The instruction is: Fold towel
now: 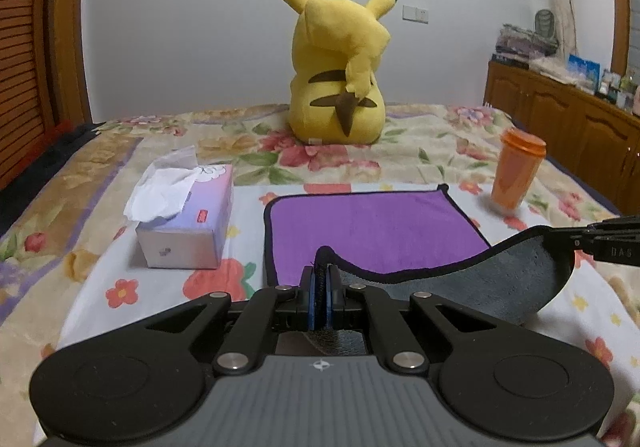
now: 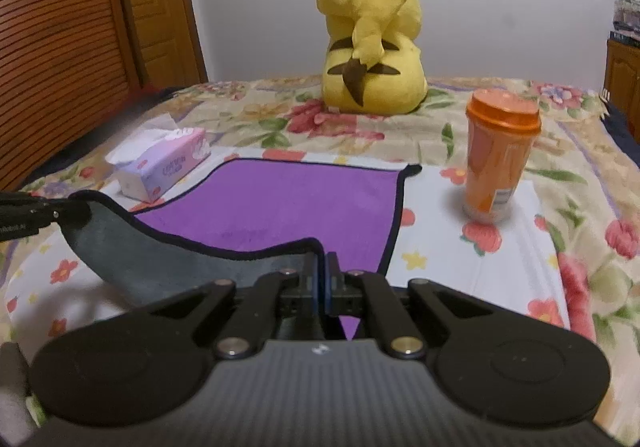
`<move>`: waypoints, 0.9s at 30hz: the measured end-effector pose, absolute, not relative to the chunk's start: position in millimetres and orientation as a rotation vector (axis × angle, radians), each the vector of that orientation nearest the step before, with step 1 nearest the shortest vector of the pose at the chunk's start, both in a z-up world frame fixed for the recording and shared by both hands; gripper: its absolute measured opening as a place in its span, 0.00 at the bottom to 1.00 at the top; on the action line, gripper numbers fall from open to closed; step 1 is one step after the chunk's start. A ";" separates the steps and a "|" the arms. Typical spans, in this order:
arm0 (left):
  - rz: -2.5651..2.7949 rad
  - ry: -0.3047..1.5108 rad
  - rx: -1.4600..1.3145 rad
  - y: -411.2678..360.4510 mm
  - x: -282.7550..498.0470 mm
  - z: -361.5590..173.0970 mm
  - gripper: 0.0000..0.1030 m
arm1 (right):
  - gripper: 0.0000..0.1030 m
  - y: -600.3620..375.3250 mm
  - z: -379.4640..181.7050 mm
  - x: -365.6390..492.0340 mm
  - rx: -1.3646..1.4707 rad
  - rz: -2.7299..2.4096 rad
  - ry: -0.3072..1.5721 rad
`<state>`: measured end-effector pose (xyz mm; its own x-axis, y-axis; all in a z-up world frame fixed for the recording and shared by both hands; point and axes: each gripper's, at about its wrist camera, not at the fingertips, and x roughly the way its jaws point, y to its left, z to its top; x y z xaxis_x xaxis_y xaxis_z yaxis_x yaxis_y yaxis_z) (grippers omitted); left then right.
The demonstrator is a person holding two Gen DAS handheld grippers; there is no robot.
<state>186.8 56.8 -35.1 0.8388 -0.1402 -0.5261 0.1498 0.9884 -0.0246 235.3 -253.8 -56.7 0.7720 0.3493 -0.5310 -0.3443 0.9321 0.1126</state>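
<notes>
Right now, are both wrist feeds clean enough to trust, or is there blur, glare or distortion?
Left wrist view: fisheye bows the door frames, the orange cup is slightly smeared, the purple towel is sharp. Right wrist view: same bowing, dim indoor light, no glare; towel, cup and tissue box read clearly.

Left gripper [image 1: 320, 287]: matte black linkage arms with triangular cut-outs, silver round pivot screws, two large black discs with shallow circular recesses at left and right. Finger pads [image 1: 311, 301] blue, set in black blocks. Ribbed grey housing at near edge, bearing a small white round emblem at centre.

Right gripper [image 2: 320, 283]: same build; black arms, silver screws, blue pads, two black discs, dark ribbed housing with a small white mark. Seen from the other camera, its black side shows pale lettering, partly legible
</notes>
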 end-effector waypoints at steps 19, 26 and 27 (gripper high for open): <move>-0.148 0.530 0.026 58.7 210.7 -39.3 0.08 | 0.03 -251.4 -59.4 255.0 -0.055 0.379 0.529; -0.143 0.542 0.036 58.4 226.2 -48.4 0.08 | 0.03 -254.0 -67.1 264.2 -0.066 0.374 0.536; -0.142 0.546 0.039 58.1 228.8 -50.4 0.08 | 0.03 -254.7 -69.1 266.0 -0.067 0.372 0.539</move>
